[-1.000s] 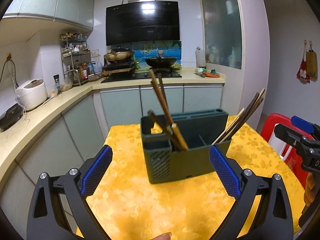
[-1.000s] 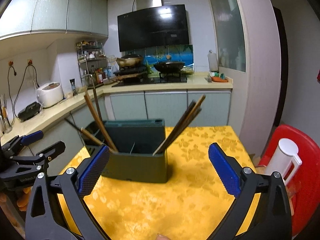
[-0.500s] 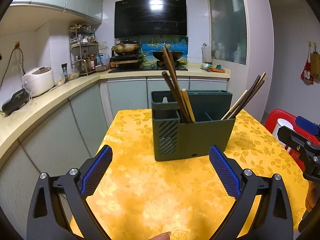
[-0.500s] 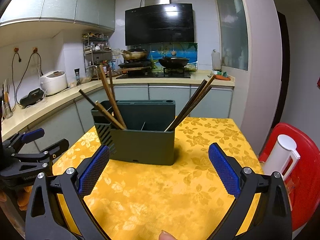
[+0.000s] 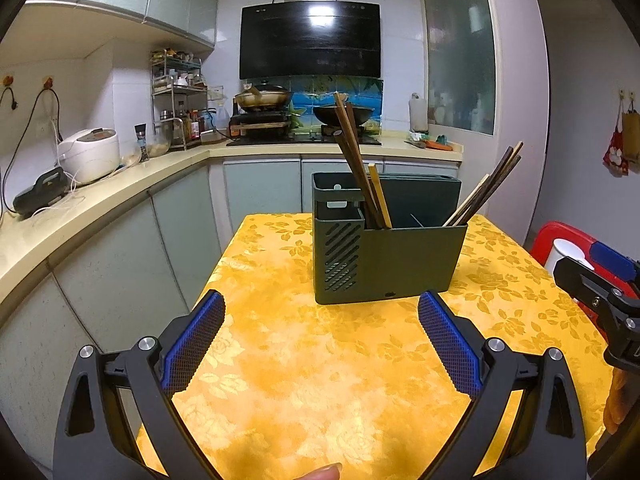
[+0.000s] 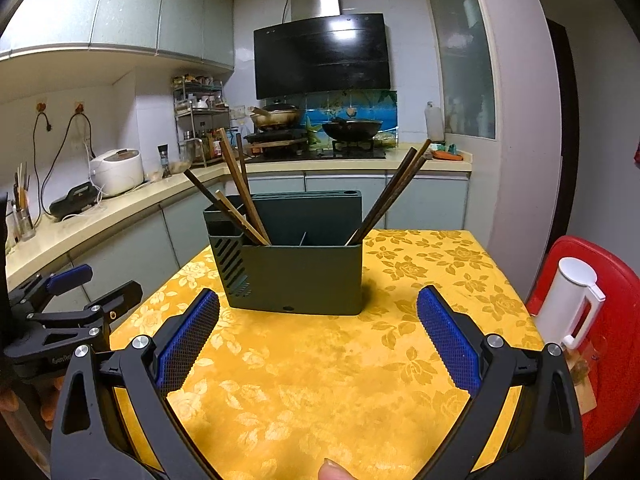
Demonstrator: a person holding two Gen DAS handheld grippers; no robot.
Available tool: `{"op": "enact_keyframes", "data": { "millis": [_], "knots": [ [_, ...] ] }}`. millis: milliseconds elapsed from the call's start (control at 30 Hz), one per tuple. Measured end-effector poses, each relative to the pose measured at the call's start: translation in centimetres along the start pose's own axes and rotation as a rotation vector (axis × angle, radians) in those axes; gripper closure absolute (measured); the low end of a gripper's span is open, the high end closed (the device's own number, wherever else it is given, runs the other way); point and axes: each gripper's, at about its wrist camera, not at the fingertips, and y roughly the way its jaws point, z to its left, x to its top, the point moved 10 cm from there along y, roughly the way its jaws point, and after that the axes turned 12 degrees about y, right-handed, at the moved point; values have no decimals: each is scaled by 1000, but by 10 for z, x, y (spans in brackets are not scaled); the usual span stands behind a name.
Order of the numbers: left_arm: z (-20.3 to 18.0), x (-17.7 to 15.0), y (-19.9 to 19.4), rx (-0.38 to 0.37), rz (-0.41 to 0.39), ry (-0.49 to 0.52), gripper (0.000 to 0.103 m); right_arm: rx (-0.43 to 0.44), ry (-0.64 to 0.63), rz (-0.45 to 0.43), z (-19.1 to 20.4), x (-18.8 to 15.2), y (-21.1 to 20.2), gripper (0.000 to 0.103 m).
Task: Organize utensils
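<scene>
both tongs have backed away from the dark green utensil holder point(image 5: 386, 240), which now sits farther off on the yellow-clothed desk point(image 5: 320, 380). left tongs point(image 5: 320, 342) gape wide and empty. chopsticks point(image 5: 356, 160) lean in the holder's left compartment, more chopsticks point(image 6: 394, 188) at its right end. right tongs point(image 6: 318, 338) are wide, empty too.

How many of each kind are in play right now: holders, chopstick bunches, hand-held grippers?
Green utensil holder: 1
Chopstick bunches: 2 (left chopstick bunch, right chopstick bunch)
Hand-held grippers: 2 (left hand-held gripper, right hand-held gripper, both open)
Total: 5
</scene>
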Motion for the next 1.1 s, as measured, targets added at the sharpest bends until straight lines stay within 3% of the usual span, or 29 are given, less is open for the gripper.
{"op": "enact_keyframes", "data": {
  "millis": [1100],
  "knots": [
    [3,3,-9,17,-2,5,9,-3,20,-1,2,1,-3,7]
  ]
}}
